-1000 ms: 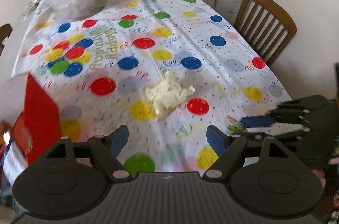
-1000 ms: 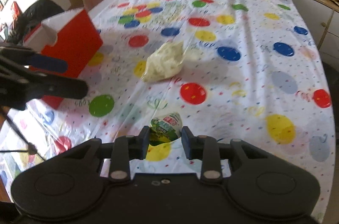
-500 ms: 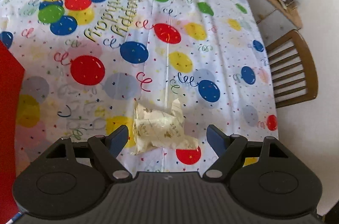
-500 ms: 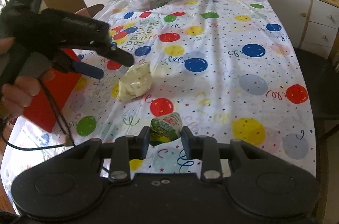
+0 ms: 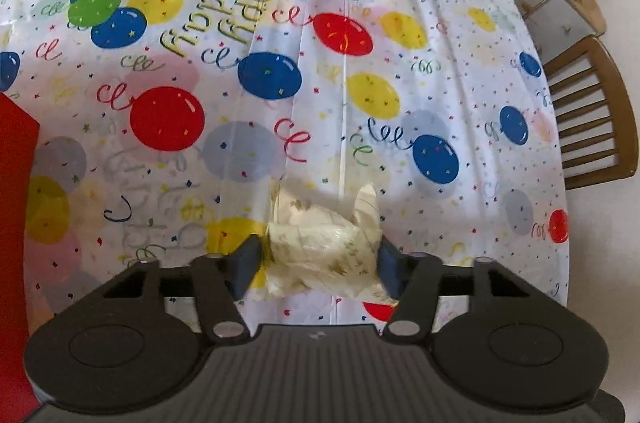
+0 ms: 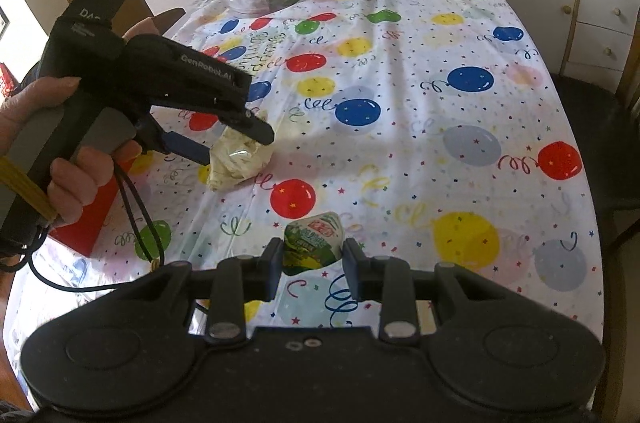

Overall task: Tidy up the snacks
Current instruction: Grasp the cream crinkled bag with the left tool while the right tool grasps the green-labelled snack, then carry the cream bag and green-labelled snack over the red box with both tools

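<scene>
Cream snack bag beside red box

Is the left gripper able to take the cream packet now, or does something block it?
Probably yes. The left gripper already has a finger on each side of the cream packet, which lies on the tablecloth with nothing over it. The right gripper, shut on the green packet, is apart from it.

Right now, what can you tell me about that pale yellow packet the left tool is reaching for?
The pale packet is a soft, crinkly cream-yellow pouch that looks like thin plastic, with small gold marks and a twisted-up corner. It lies on the tablecloth over a yellow balloon print, near a red one. The left gripper straddles it, one blue-padded finger on each side, close against it; whether it is squeezed yet is unclear. The red box is nearby.
</scene>
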The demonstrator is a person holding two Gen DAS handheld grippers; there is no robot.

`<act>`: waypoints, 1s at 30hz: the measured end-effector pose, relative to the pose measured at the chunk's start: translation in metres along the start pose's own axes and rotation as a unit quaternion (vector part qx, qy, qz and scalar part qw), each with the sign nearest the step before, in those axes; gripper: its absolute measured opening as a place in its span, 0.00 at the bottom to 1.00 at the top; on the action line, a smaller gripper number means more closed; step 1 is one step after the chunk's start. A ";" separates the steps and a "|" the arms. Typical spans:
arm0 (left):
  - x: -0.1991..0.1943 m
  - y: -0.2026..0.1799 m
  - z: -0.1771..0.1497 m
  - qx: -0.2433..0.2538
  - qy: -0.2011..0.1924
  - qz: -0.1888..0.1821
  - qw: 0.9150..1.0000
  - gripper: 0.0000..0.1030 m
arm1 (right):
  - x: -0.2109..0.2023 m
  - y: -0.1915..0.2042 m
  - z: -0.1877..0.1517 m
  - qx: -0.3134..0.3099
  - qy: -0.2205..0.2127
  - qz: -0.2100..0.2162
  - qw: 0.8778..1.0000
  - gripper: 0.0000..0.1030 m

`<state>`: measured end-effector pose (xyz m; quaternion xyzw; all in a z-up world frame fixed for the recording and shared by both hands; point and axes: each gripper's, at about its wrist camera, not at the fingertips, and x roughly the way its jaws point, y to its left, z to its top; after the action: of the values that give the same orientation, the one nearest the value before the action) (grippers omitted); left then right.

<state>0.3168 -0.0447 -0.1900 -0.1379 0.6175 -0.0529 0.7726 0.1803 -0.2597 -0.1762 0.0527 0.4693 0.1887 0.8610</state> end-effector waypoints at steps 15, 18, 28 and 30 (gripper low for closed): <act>-0.034 0.020 -0.024 -0.005 -0.029 -0.019 0.999 0.48 | -0.013 0.012 -0.004 -0.001 -0.008 -0.010 1.000 0.29; -0.050 0.026 -0.033 -0.006 -0.035 -0.025 0.999 0.48 | -0.020 0.018 -0.004 -0.004 -0.014 -0.012 1.000 0.29; -0.115 0.044 -0.064 0.034 -0.062 -0.024 0.997 0.48 | -0.046 0.047 -0.005 -0.018 -0.034 -0.011 0.999 0.29; -0.128 0.048 -0.071 0.046 -0.069 -0.030 0.996 0.48 | -0.052 0.057 -0.006 -0.024 -0.039 -0.009 0.999 0.29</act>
<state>0.2138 0.0232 -0.0976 -0.1242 0.5550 -0.0942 0.8171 0.1345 -0.2269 -0.1230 0.0348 0.4314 0.1901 0.8813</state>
